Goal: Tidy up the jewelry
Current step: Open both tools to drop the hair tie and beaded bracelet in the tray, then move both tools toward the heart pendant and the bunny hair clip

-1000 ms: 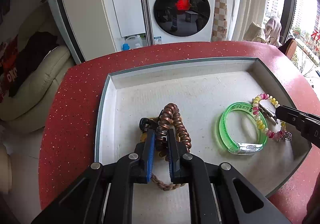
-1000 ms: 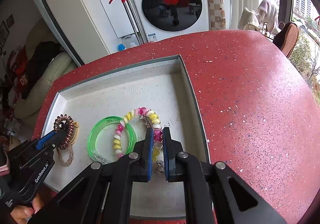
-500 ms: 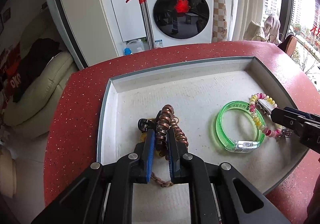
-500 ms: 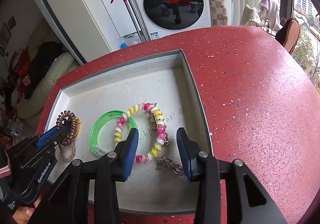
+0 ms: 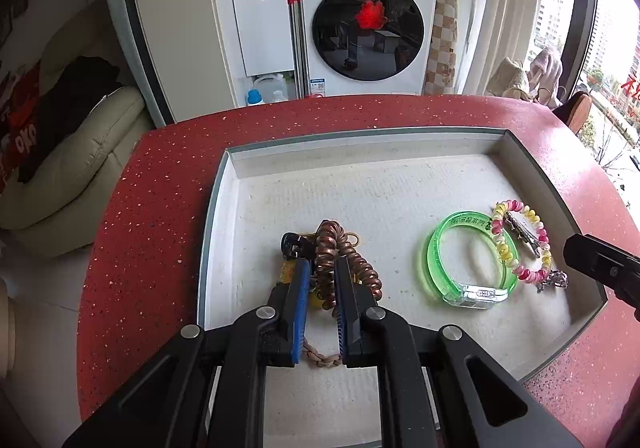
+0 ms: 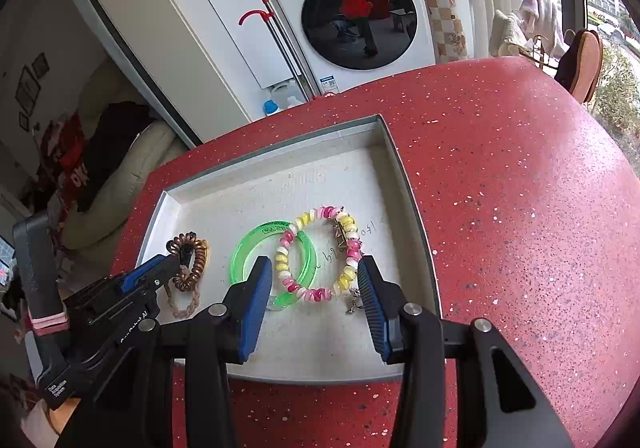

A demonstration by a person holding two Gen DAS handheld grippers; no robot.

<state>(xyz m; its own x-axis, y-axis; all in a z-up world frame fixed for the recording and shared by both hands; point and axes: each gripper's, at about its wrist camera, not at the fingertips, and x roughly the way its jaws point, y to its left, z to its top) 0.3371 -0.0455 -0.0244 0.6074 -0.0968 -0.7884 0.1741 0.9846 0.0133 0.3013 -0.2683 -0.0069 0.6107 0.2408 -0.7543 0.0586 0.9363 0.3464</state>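
A white tray [image 5: 400, 184] sits on the red table. My left gripper [image 5: 320, 268] is shut on a copper spiral hair tie [image 5: 332, 248] at the tray's left, over a black clip [image 5: 292, 244] and a braided band [image 5: 320, 358]. A green bangle [image 5: 464, 264] and a pink-yellow bead bracelet [image 5: 520, 244] with a metal clip lie at the right. In the right wrist view my right gripper [image 6: 316, 288] is open above the bead bracelet [image 6: 316, 252] and green bangle [image 6: 248, 244], touching neither. The left gripper [image 6: 160, 268] and spiral tie [image 6: 190, 256] show at left.
The red speckled table [image 6: 520, 208] extends to the right of the tray [image 6: 280, 176]. A washing machine [image 5: 364, 20] and a red-handled mop [image 5: 296, 28] stand beyond the table. A cream sofa [image 5: 72, 168] is at the left.
My right gripper has opened, released the bead bracelet and drawn back toward the tray's near edge. My left gripper stays shut on the spiral tie.
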